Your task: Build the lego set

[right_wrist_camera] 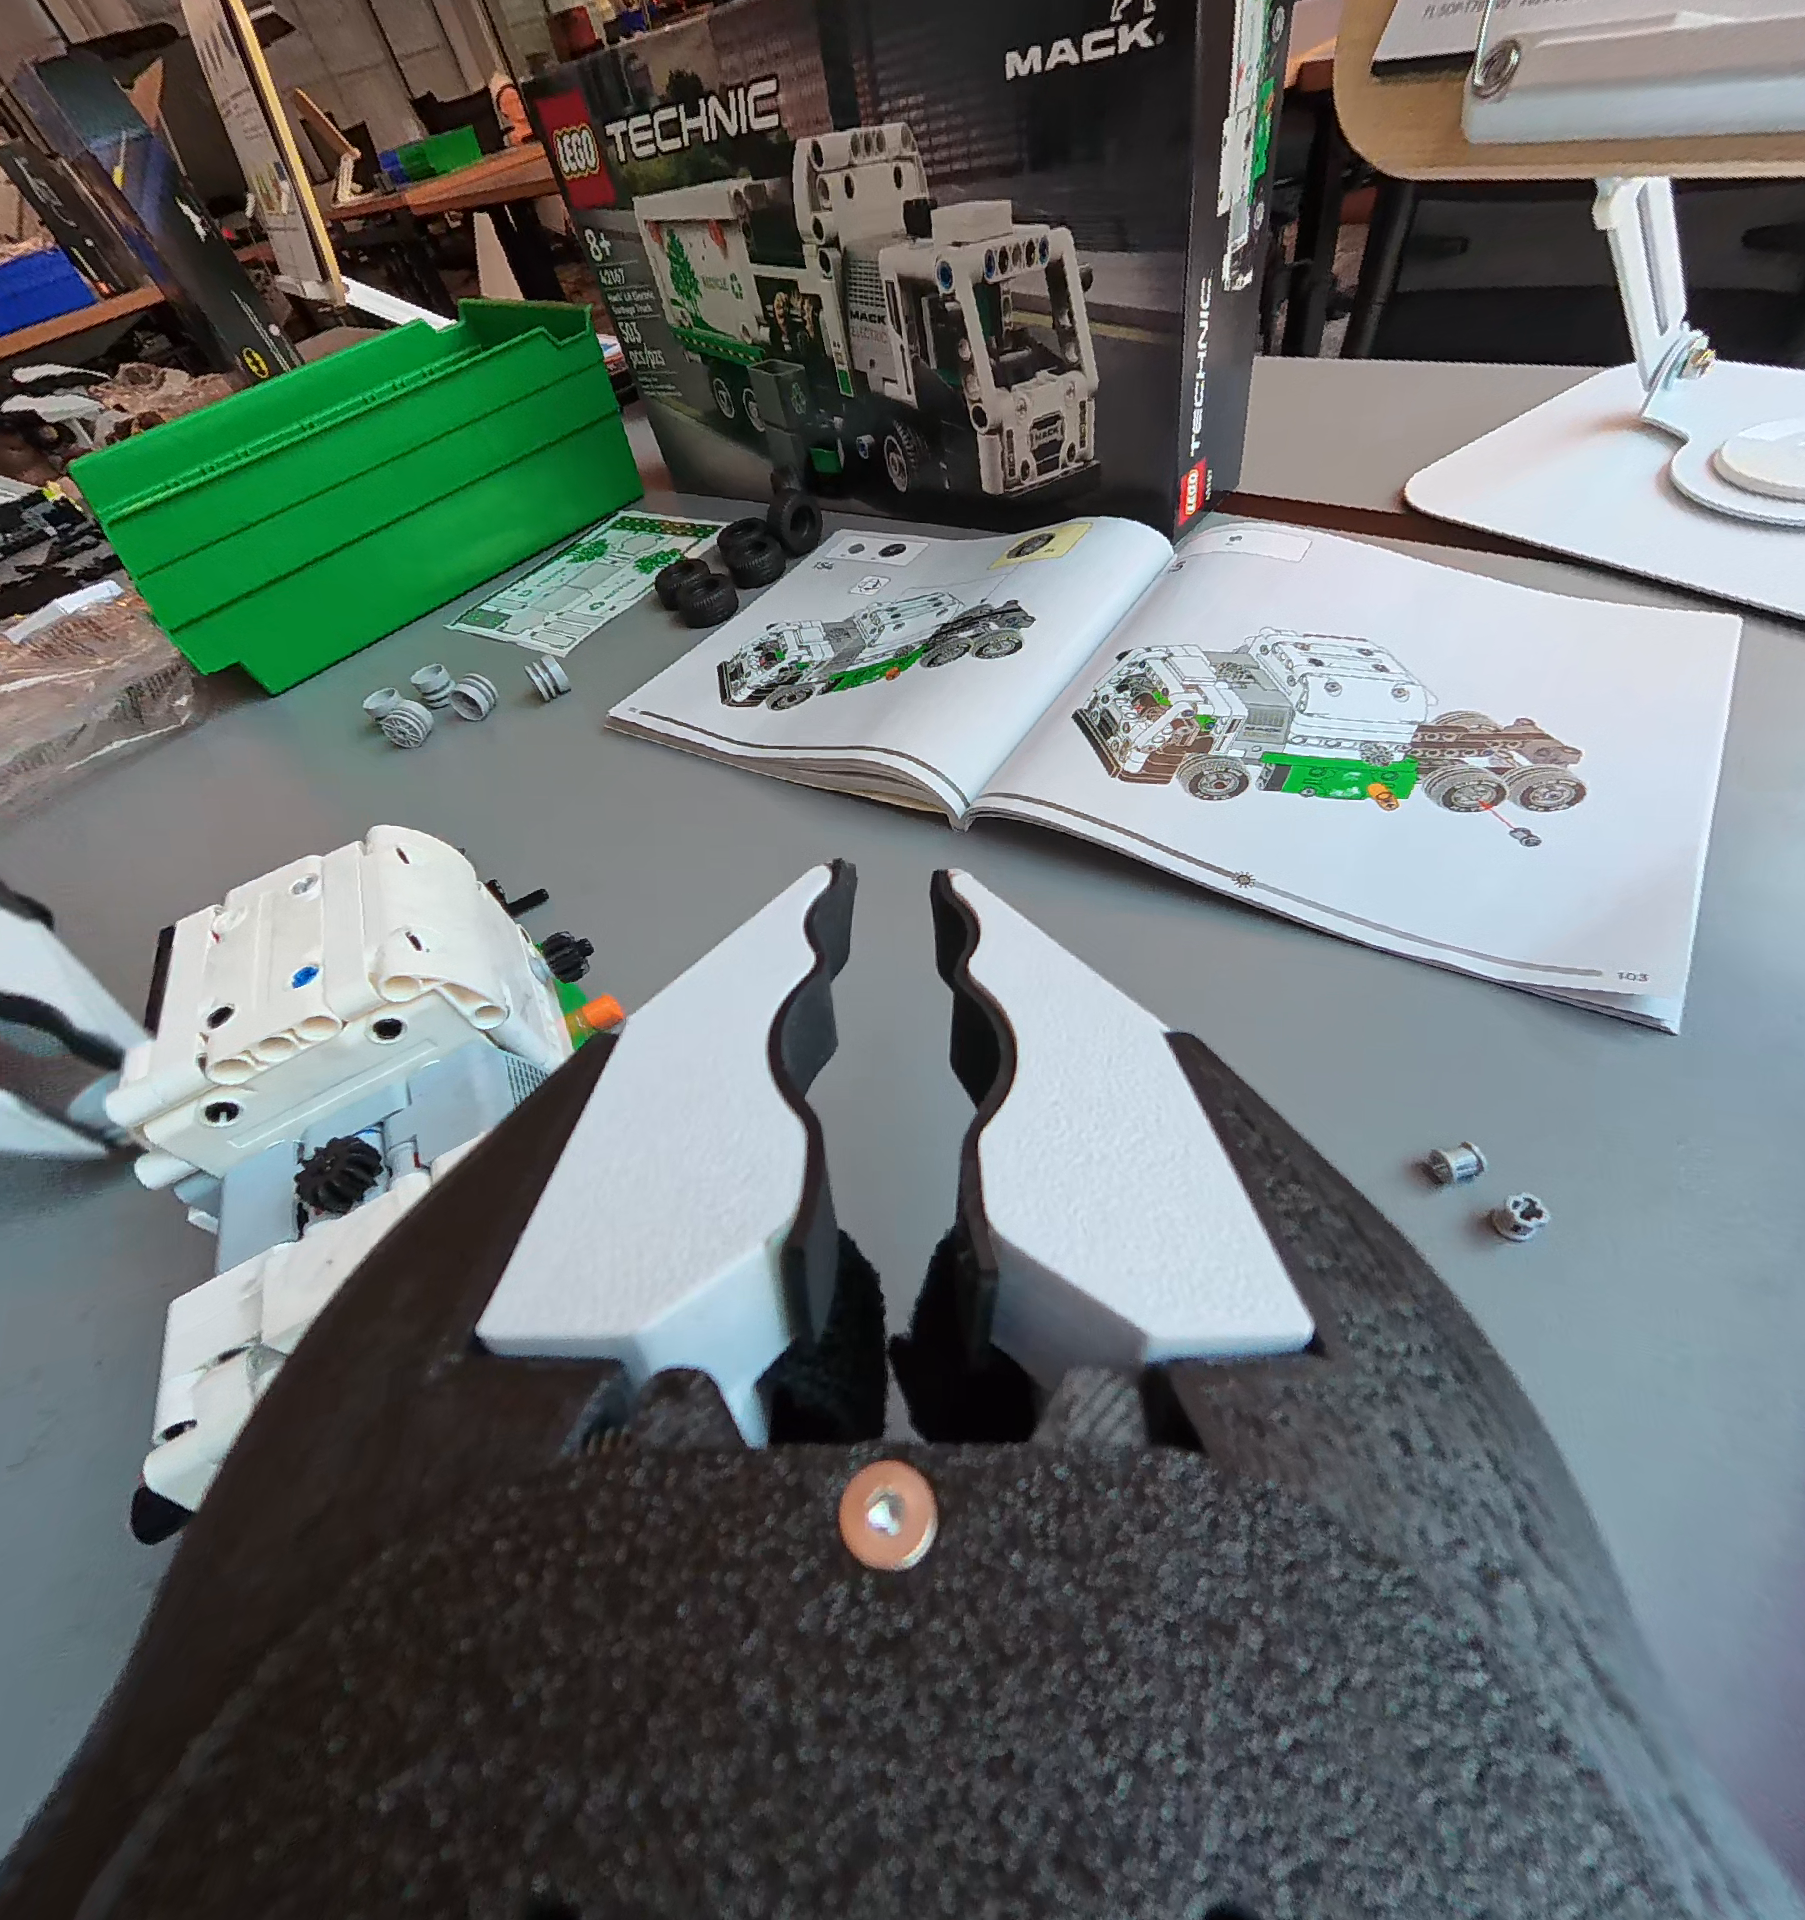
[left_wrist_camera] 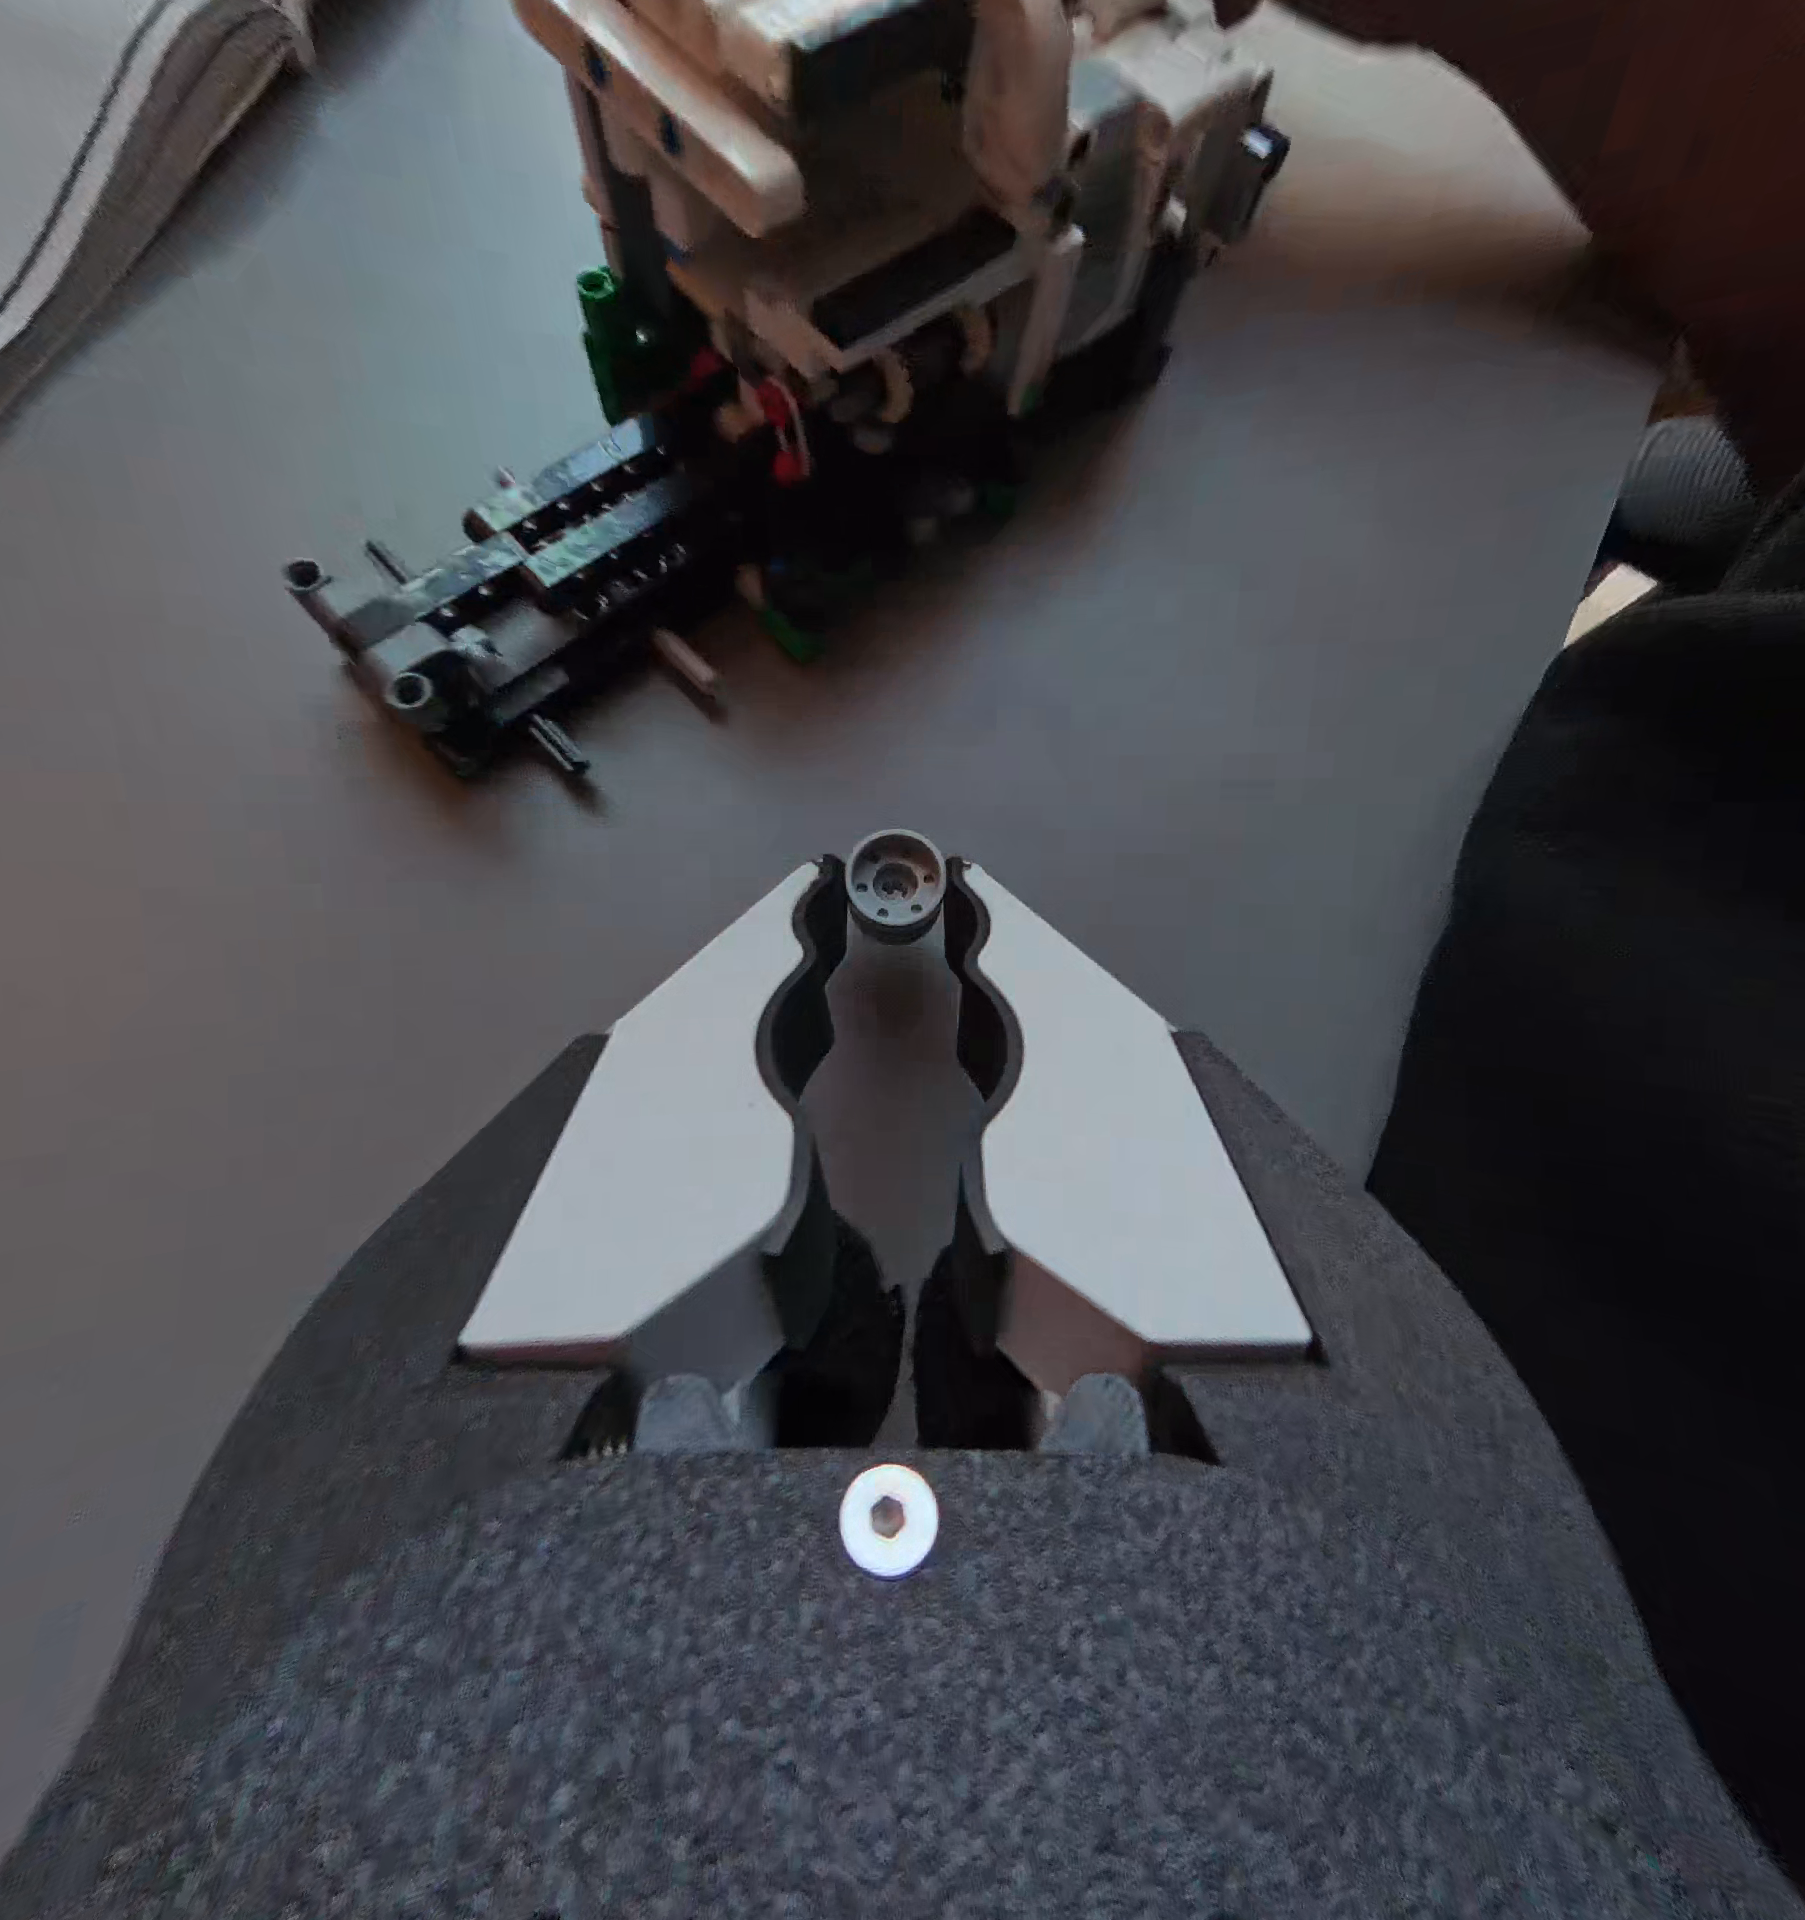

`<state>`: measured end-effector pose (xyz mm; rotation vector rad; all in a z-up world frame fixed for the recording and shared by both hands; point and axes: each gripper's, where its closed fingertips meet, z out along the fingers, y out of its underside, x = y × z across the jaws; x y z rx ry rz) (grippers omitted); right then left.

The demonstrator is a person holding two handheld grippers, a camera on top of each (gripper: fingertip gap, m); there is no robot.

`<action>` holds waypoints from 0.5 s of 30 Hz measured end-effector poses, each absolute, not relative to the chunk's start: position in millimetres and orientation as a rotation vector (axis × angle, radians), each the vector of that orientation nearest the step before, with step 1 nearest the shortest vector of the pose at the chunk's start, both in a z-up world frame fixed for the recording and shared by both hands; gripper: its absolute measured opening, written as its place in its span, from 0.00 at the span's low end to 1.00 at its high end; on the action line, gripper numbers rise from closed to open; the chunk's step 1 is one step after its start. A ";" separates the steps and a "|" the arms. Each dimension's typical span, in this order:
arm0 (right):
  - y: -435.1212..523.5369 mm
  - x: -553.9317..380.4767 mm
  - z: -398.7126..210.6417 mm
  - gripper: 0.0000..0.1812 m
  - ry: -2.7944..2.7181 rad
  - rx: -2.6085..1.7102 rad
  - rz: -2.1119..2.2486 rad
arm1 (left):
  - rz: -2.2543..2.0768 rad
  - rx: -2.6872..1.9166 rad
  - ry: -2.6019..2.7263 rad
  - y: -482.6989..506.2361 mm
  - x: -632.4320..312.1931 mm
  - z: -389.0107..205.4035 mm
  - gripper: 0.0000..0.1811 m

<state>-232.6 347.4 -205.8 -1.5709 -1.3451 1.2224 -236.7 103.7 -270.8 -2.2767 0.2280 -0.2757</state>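
Note:
My left gripper (left_wrist_camera: 896, 878) is shut on a small grey wheel hub (left_wrist_camera: 896, 885), held at the fingertips above the dark table. Ahead of it stands the partly built white and grey truck model (left_wrist_camera: 877, 239), with its black chassis frame (left_wrist_camera: 524, 592) pointing toward me. My right gripper (right_wrist_camera: 893, 883) is open a little and empty, above the grey table. In the right wrist view the truck model (right_wrist_camera: 358, 1039) lies at the left, beside that gripper. A finger (right_wrist_camera: 15, 1049) of the left gripper shows at the far left edge, close to the model.
An open instruction booklet (right_wrist_camera: 1189, 727) lies ahead, with the set's box (right_wrist_camera: 877, 260) behind it. A green bin (right_wrist_camera: 358, 499), several black tyres (right_wrist_camera: 732, 566) and grey hubs (right_wrist_camera: 430, 701) sit at left. Two small grey bushes (right_wrist_camera: 1490, 1190) lie at right. A white stand base (right_wrist_camera: 1656, 499) is far right. Spacing between my two grippers at the tips: around 25 cm. My left tips are about 55 cm from the white stand base (right_wrist_camera: 1656, 499), my right tips only 35 cm.

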 end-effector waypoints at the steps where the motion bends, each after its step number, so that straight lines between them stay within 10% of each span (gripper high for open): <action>1: 347.7 -232.2 -204.6 0.08 -1.338 -1.569 1.228 | -0.244 -2.306 0.259 103.4 -232.2 -276.6 0.10; 12: 332.5 -228.3 -193.3 0.10 -1.390 -1.483 1.308 | -0.154 -2.317 0.256 113.7 -226.6 -286.8 0.09; 15: 268.0 -203.3 -168.2 0.36 -1.697 -1.323 1.521 | -0.144 -2.319 0.257 115.6 -228.5 -286.6 0.09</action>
